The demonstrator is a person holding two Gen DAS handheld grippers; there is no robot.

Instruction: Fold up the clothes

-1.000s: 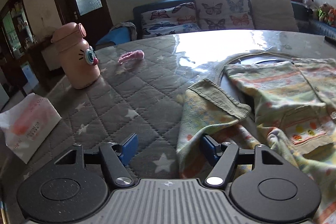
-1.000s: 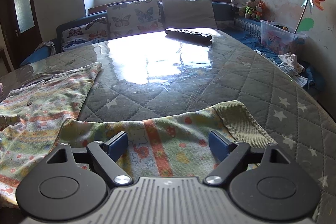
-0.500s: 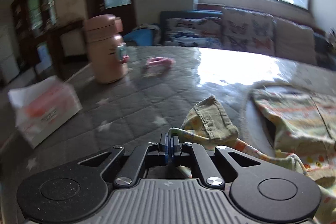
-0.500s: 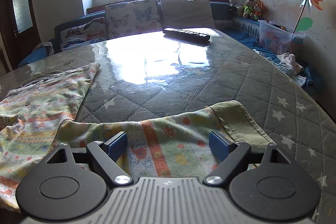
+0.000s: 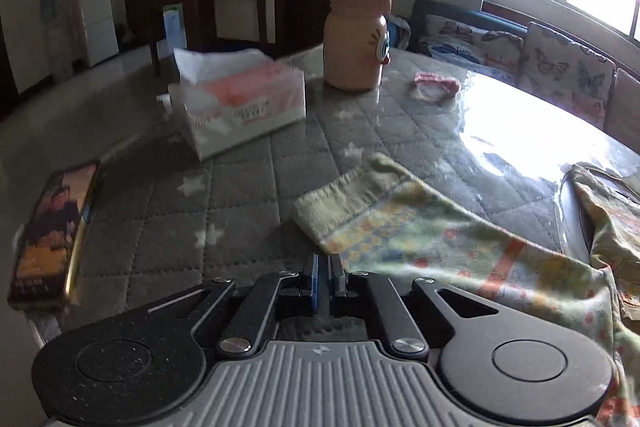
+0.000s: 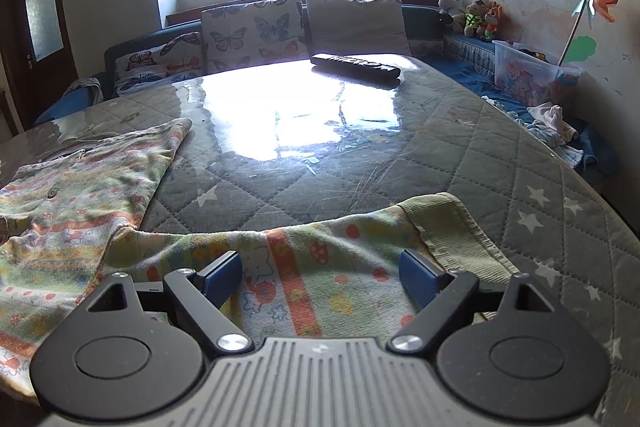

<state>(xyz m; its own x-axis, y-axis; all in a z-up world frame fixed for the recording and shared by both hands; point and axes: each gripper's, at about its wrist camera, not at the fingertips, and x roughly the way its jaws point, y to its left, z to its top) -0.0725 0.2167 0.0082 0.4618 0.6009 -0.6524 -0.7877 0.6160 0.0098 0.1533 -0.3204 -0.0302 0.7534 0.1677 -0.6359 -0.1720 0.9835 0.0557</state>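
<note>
Sleeve (image 5: 400, 223) dragged leftward; left claw (image 5: 323, 273) opening, nearly closed; right claw (image 6: 320, 277) wide, empty.

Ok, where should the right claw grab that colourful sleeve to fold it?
Pinch the green ribbed cuff at the sleeve's end, coming down from above at its free outer edge. It lies flat on the table, and the ribbed band looks thickest. The right claw, wide open, is just left of it.

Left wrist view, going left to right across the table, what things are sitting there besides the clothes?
Phone → tissue box → pink bottle → small pink item.
</note>
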